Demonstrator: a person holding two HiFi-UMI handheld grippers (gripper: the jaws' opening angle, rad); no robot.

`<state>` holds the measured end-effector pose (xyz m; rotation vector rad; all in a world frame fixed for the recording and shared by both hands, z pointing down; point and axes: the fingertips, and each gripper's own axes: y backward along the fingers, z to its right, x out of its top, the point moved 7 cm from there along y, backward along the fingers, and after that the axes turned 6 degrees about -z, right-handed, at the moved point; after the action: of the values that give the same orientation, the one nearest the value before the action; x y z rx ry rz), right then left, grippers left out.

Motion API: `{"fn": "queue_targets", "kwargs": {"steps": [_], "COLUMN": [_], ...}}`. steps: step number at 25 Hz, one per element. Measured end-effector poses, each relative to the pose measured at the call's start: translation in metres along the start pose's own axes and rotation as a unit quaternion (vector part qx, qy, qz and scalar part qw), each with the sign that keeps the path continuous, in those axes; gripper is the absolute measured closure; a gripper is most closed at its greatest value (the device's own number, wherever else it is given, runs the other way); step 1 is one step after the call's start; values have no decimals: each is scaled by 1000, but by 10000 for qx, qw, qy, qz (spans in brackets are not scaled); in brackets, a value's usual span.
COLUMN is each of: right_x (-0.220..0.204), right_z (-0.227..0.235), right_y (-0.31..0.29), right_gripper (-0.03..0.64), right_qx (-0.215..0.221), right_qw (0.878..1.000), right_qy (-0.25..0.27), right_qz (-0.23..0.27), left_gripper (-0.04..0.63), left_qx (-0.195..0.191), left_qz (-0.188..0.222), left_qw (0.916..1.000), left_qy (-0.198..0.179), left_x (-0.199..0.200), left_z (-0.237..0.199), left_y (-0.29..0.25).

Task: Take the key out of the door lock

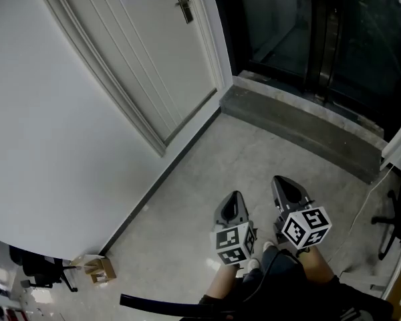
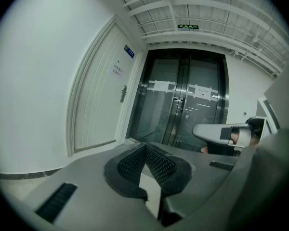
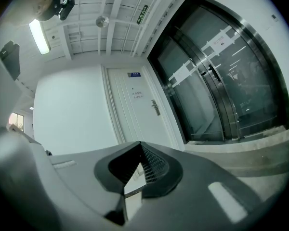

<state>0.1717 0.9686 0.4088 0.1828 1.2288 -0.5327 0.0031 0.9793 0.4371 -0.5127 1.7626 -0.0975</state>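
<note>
Left gripper and right gripper hang well short of the door, fingers pressed together, empty. A step lies right of the door. At the door's handle, the key is too small to make out.

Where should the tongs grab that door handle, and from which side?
Probably the door handle lever, coming straight at the white door, one jaw above it and one below: it seems to stick out sideways from an upright plate.
</note>
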Motion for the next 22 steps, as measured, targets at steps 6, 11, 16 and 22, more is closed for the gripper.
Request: {"fn": "queue_targets", "kwargs": {"steps": [6, 11, 16, 22], "right_x": [9, 42, 71, 88], "right_z": [22, 61, 101, 134], "right_y": [-45, -90, -124, -156], "right_gripper": [615, 616, 615, 615], "right_qx": [138, 227, 357, 432], "right_qw": [9999, 9997, 9993, 9990], "right_qy": [79, 113, 143, 114], "right_qz": [-57, -19, -9, -57], "left_gripper": [595, 595, 595, 595], "left_qx": [154, 119, 213, 276], "left_qz": [38, 131, 244, 232], "left_qw": [9998, 9997, 9991, 9989], "left_qy": [139, 151, 258, 300], "left_x": [12, 45, 71, 78], "left_z": [-13, -3, 9, 14], "left_y": [-42, -101, -146, -186]}}
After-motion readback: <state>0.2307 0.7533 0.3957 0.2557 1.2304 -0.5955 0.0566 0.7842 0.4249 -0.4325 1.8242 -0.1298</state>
